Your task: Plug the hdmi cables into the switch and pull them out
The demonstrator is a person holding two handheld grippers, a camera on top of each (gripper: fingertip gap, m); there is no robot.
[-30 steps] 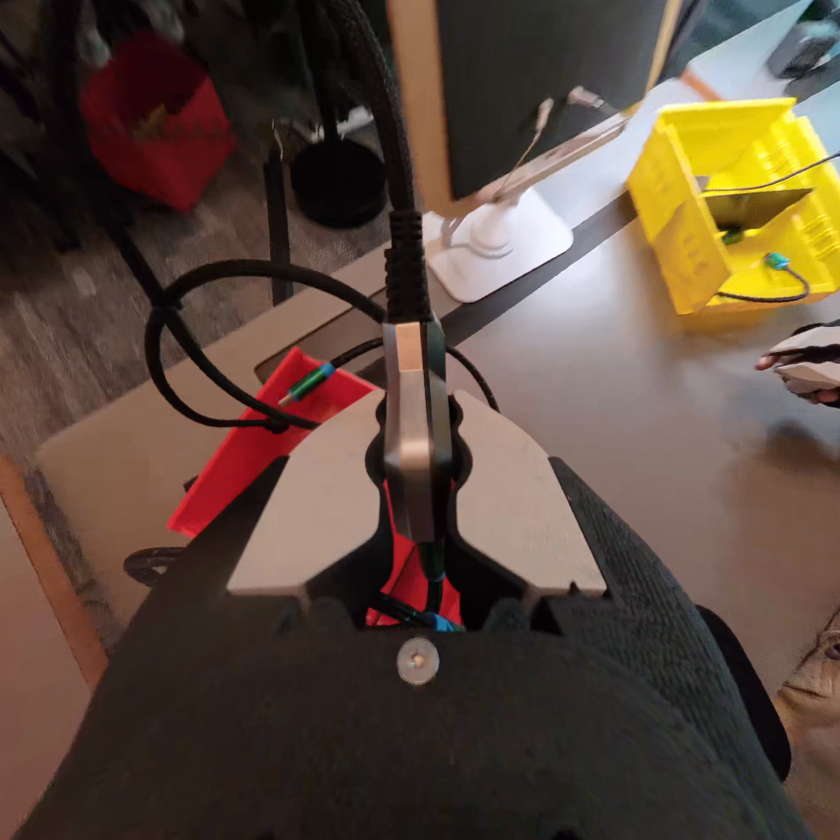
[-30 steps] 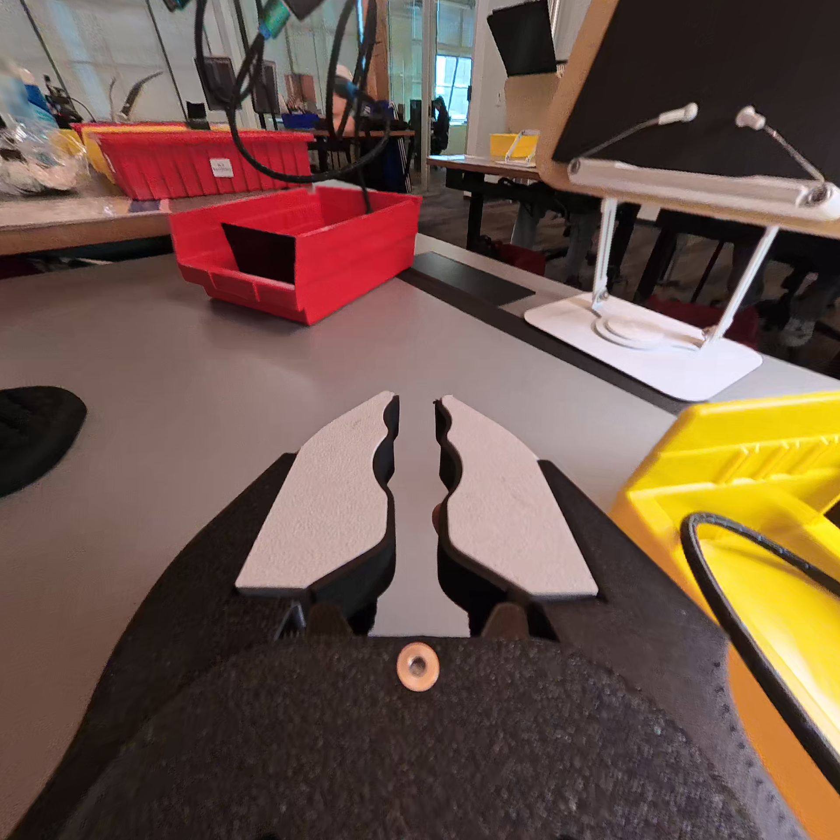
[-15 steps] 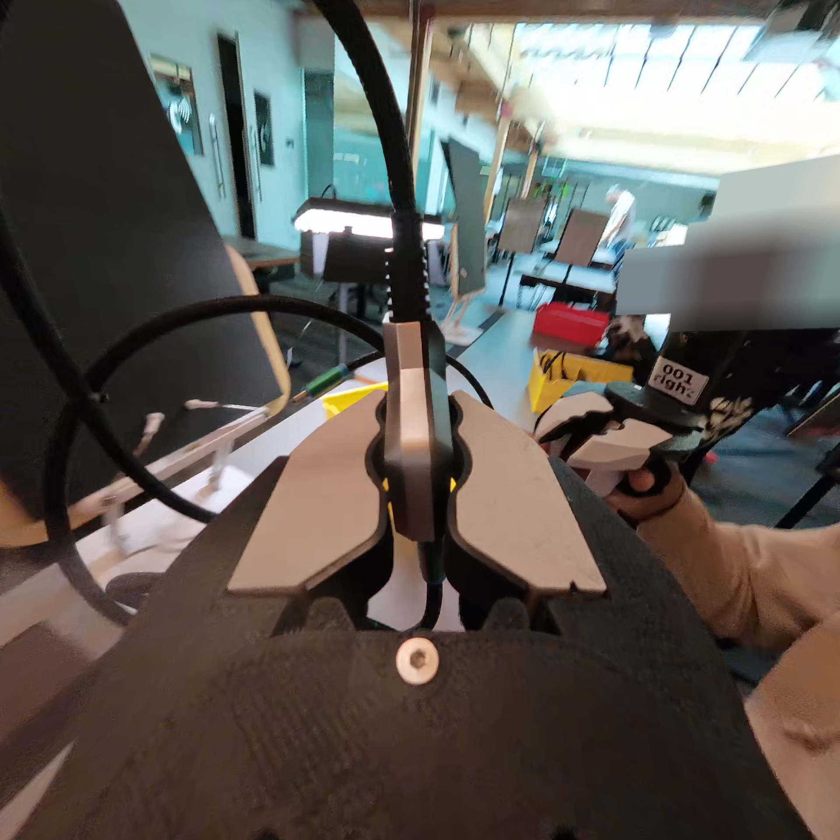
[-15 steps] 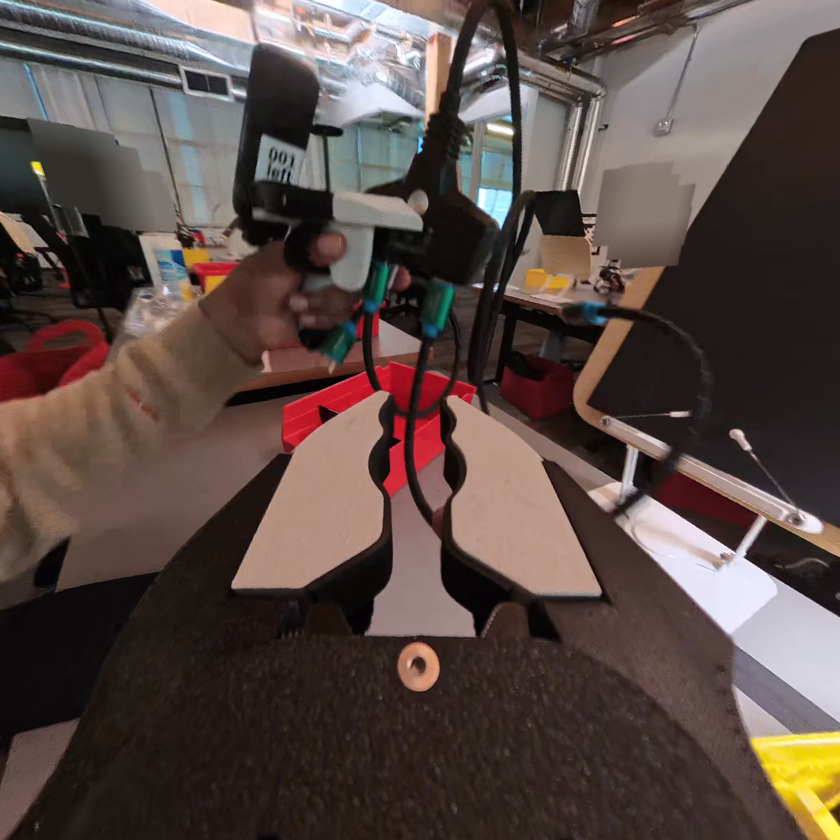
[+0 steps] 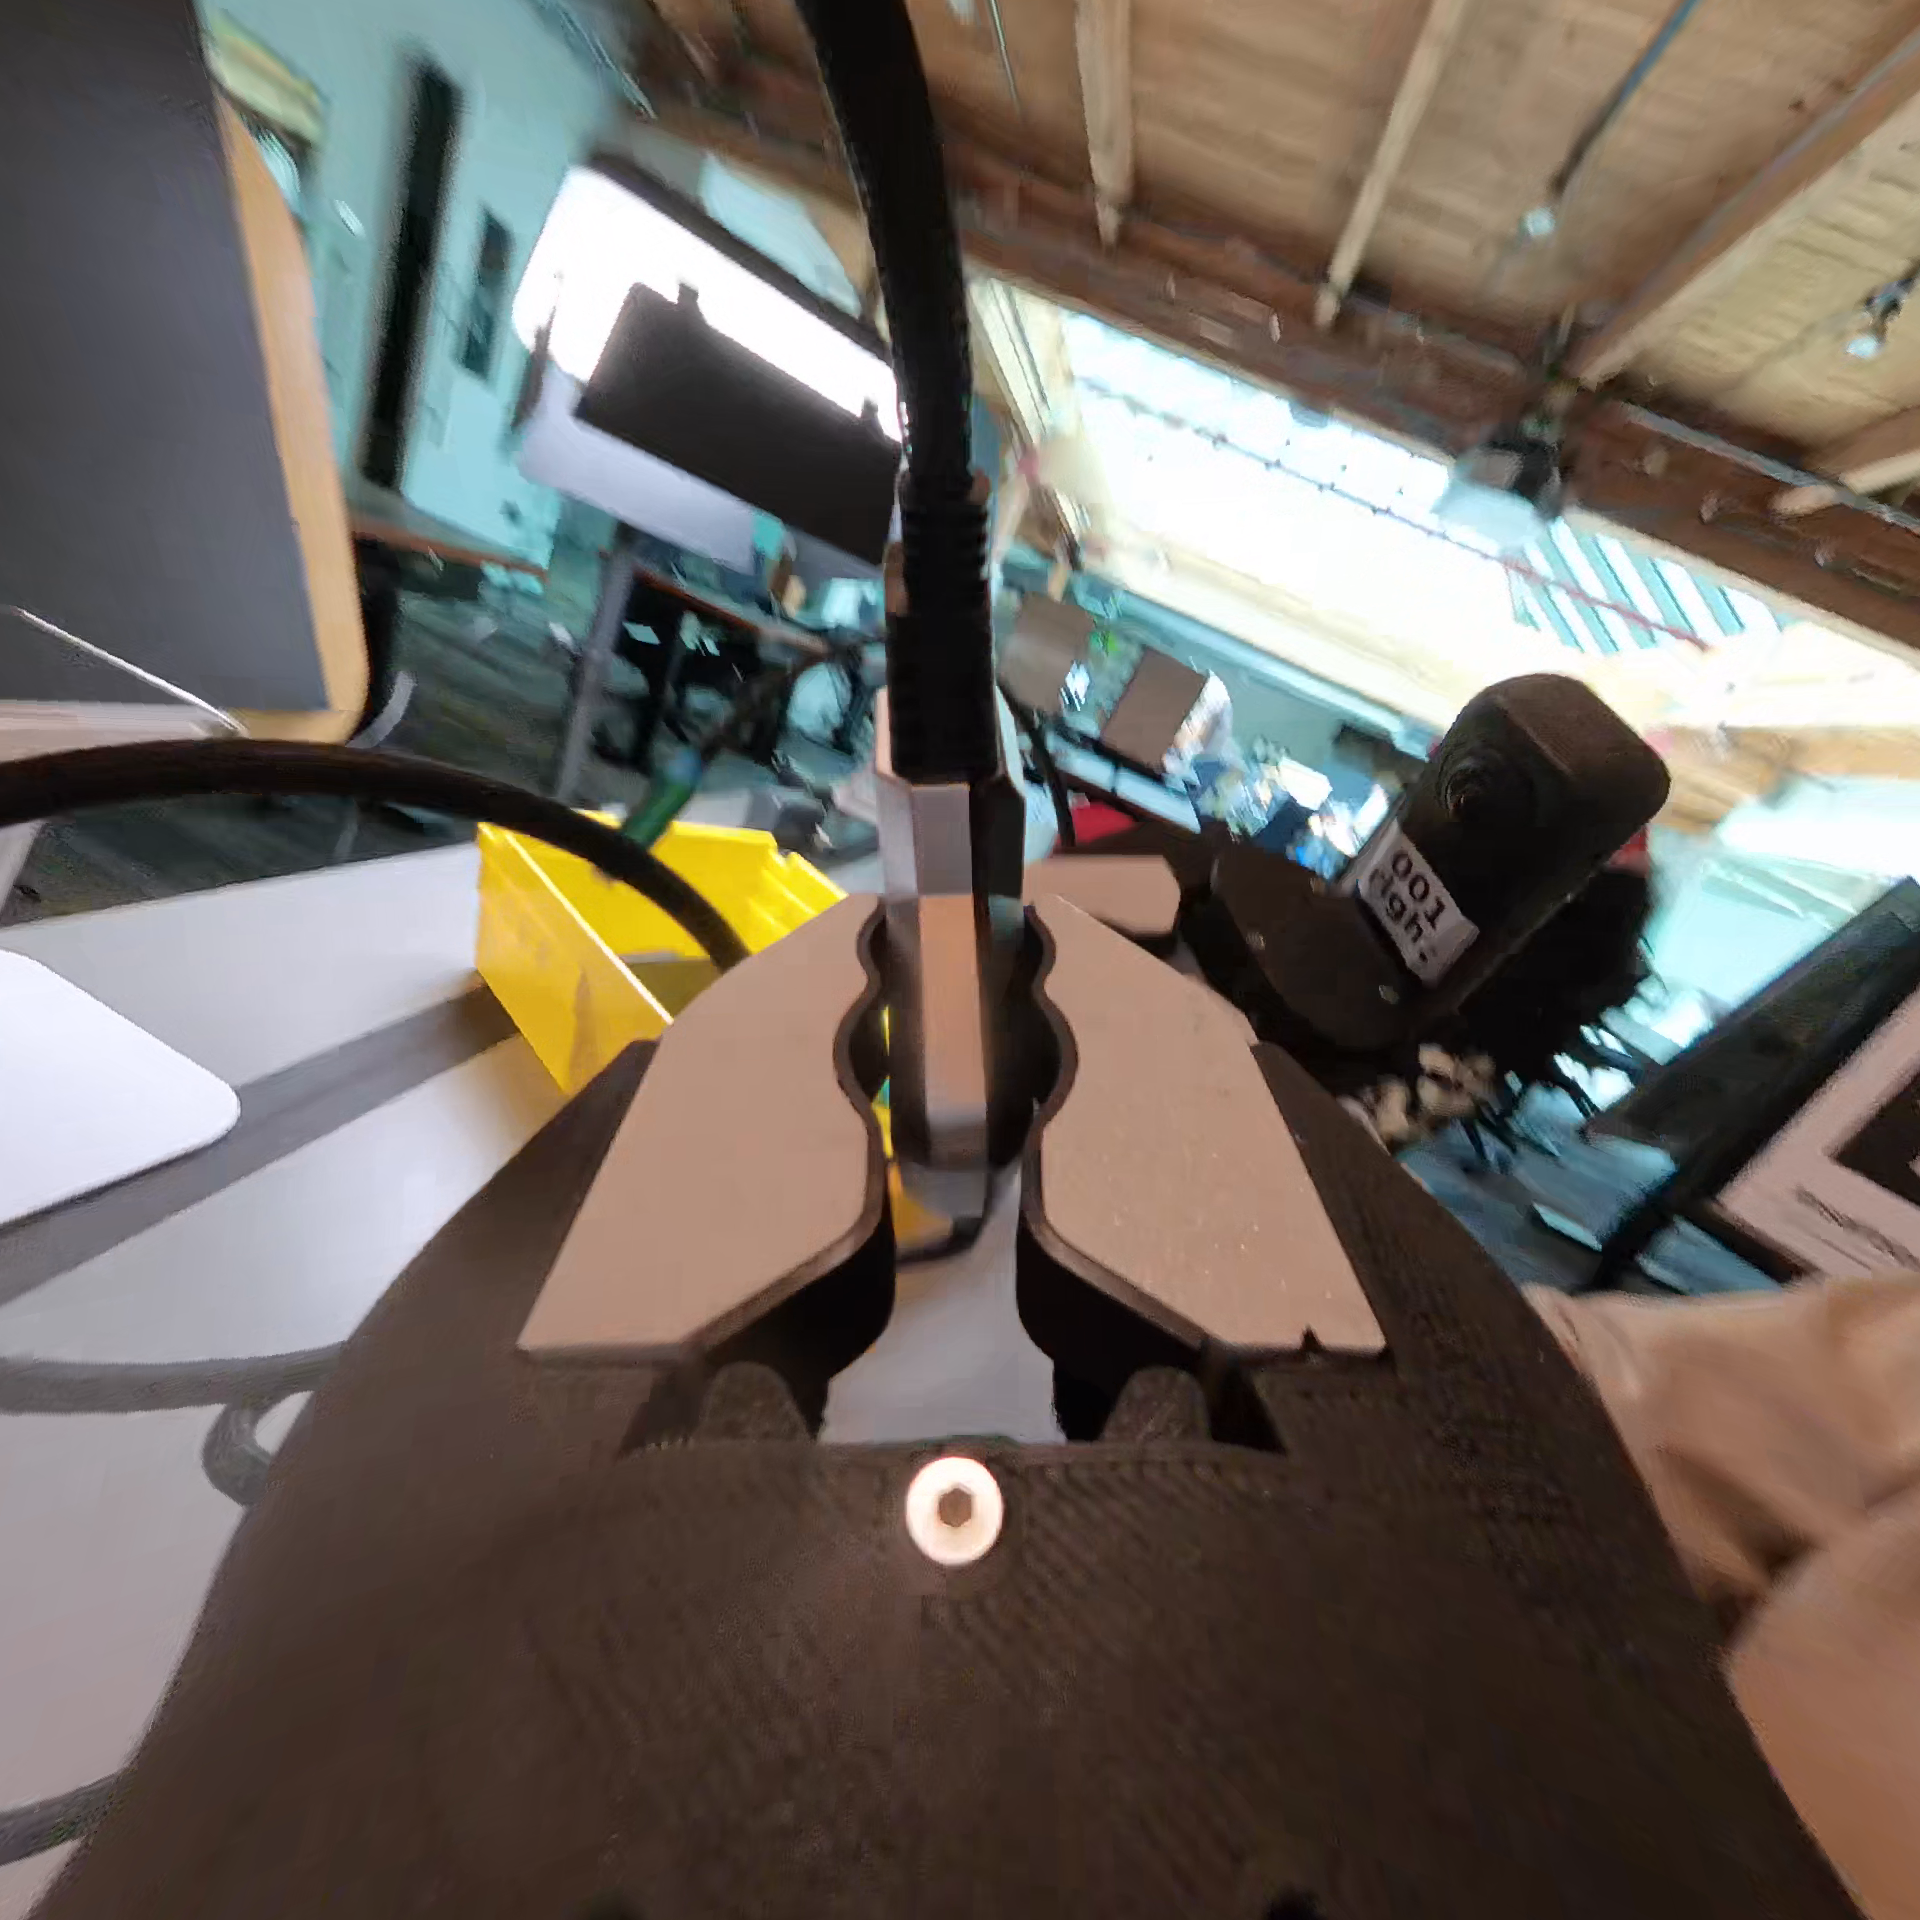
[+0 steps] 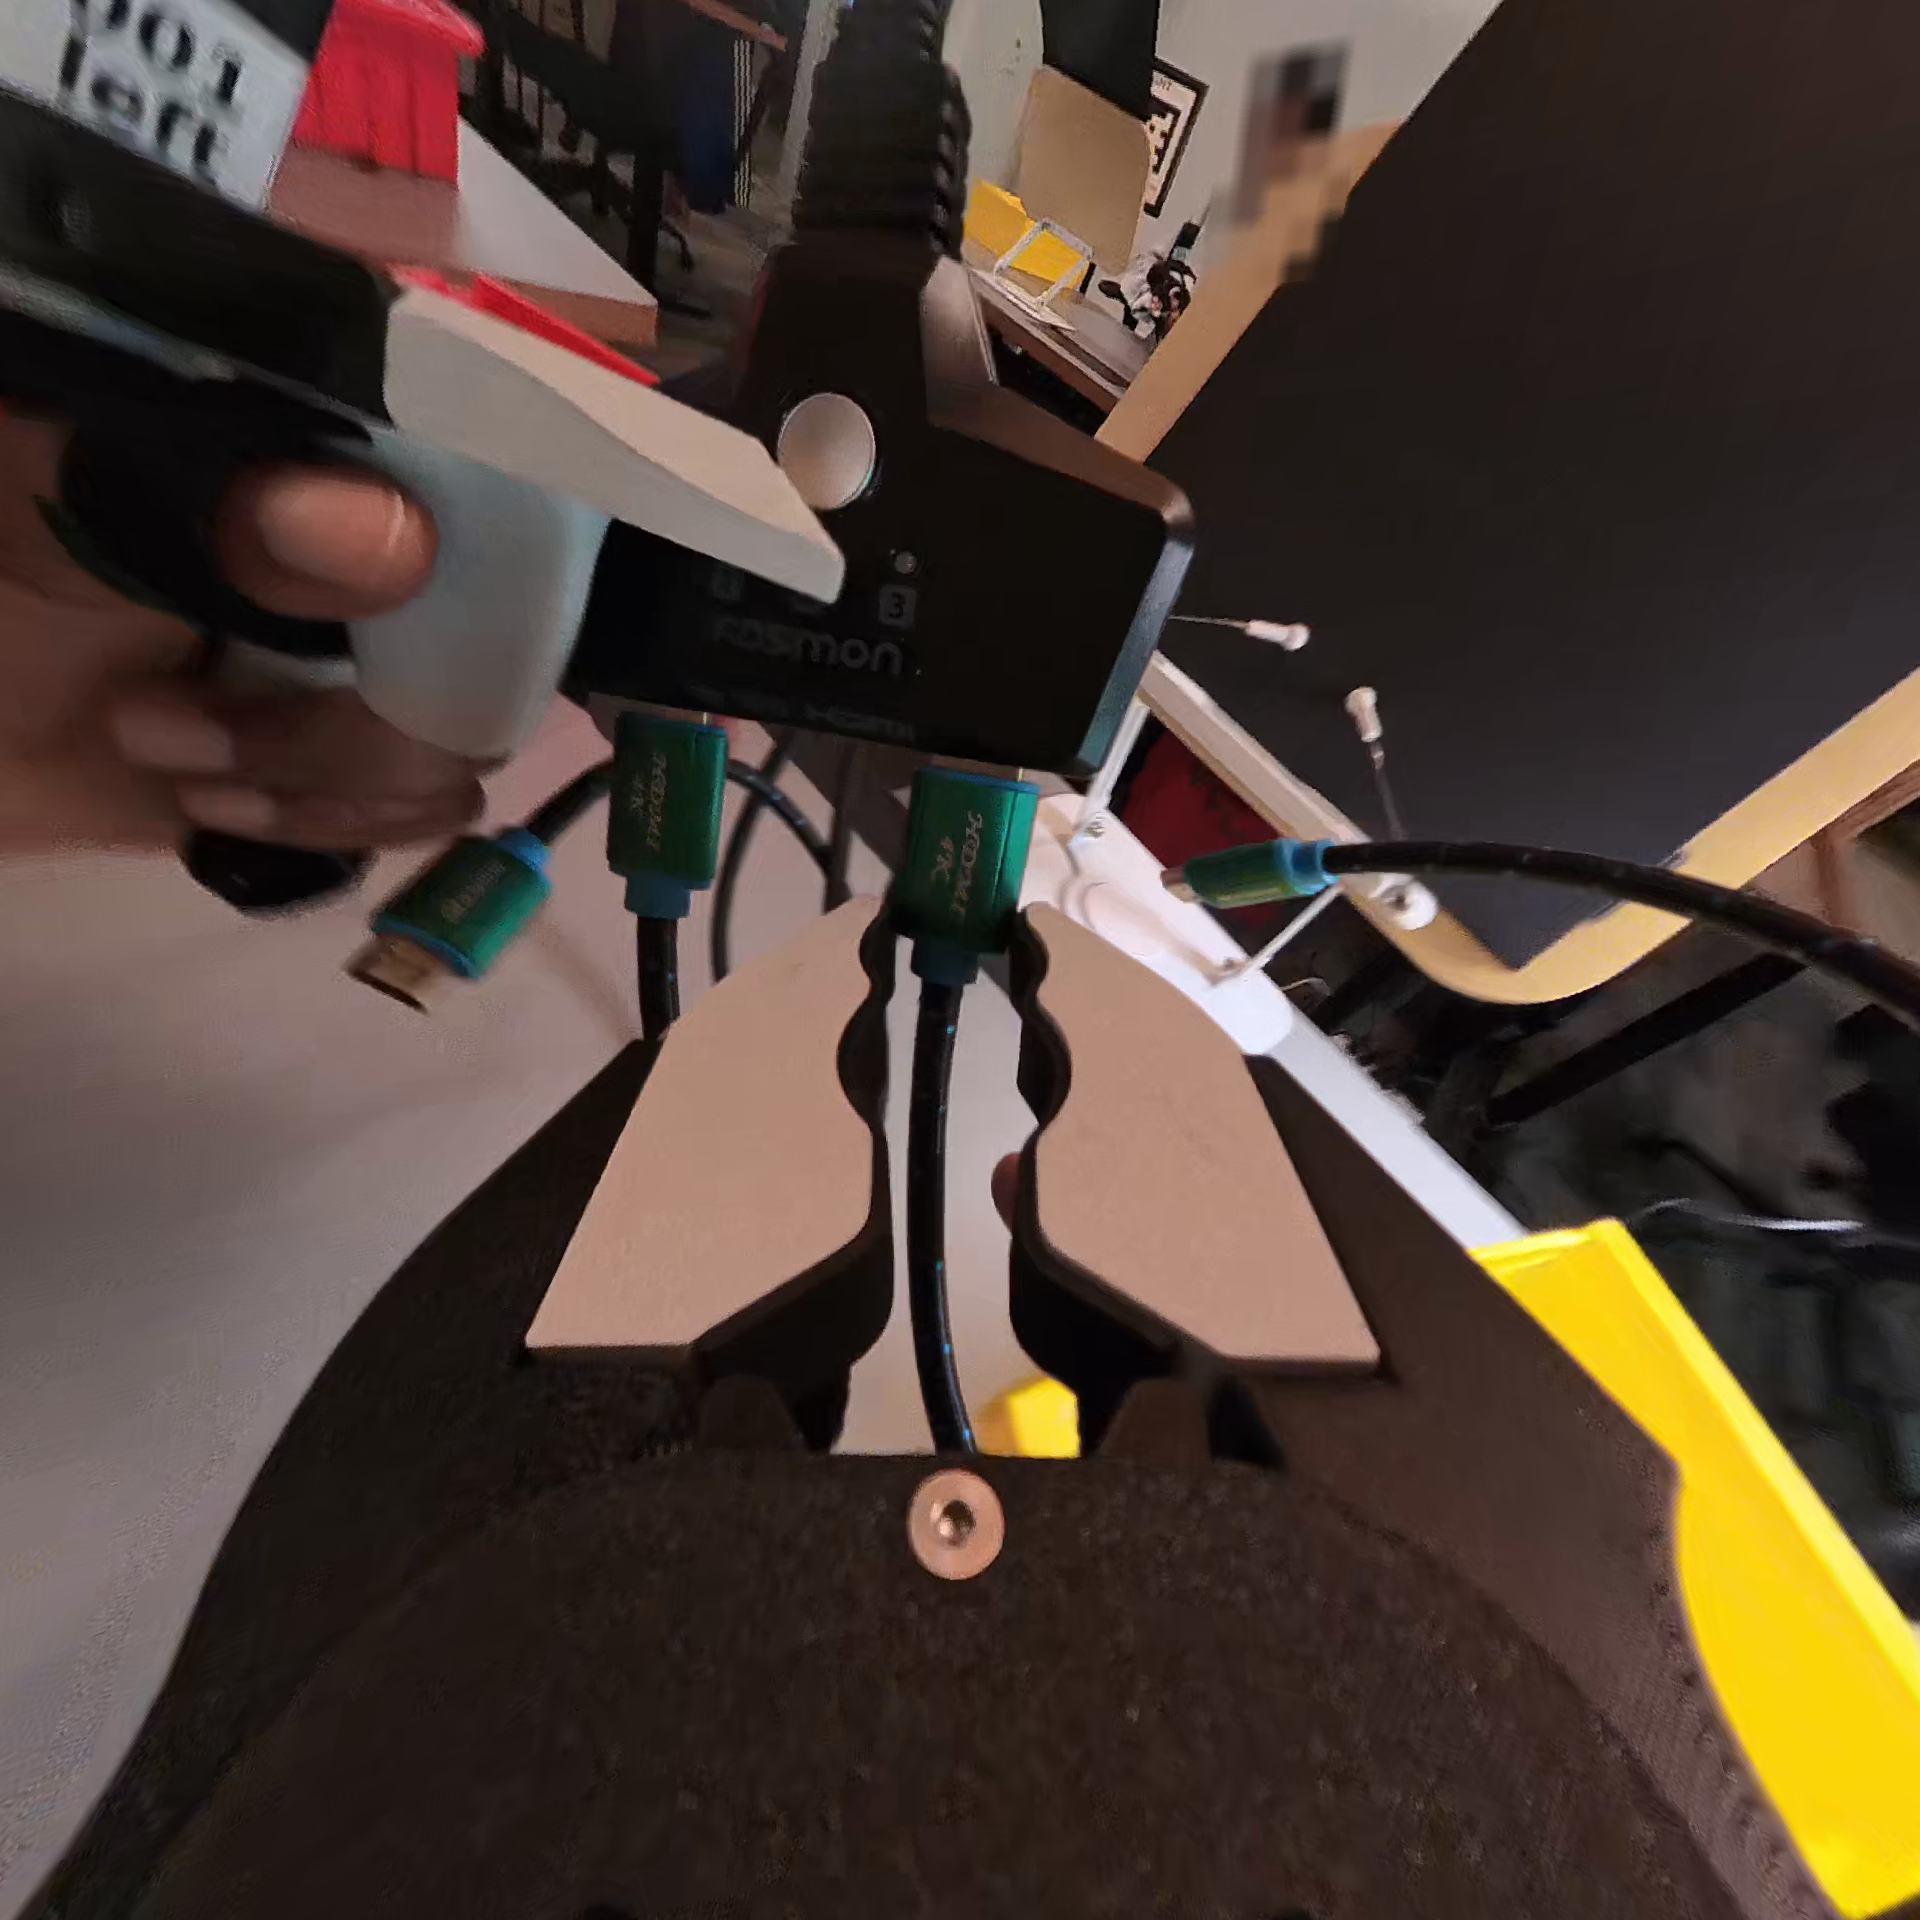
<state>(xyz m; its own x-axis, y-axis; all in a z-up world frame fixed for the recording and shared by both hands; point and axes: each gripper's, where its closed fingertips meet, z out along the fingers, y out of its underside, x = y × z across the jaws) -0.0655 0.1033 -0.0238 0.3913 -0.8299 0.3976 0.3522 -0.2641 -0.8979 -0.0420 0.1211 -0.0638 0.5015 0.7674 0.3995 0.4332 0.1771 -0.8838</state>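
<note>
Above the grey tabletop [image 6: 156,1143], left gripper [image 5: 951,1029] is clamping the black box-shaped HDMI switch [image 6: 935,582] edge-on between its grey pads, thick black braided lead [image 5: 925,343] running up out of it. Two green-and-blue HDMI plugs are sitting in the switch's lower ports: left plug [image 6: 665,810] and right plug [image 6: 966,862]. Right gripper [image 6: 951,935] is straddling the right plug, jaws narrow; cannot tell whether they are gripping it. Two loose green plugs are hanging free: one [image 6: 457,914] lower left, one [image 6: 1247,873] right. Yellow plastic bin [image 6: 1766,1507] is sitting nearby.
</note>
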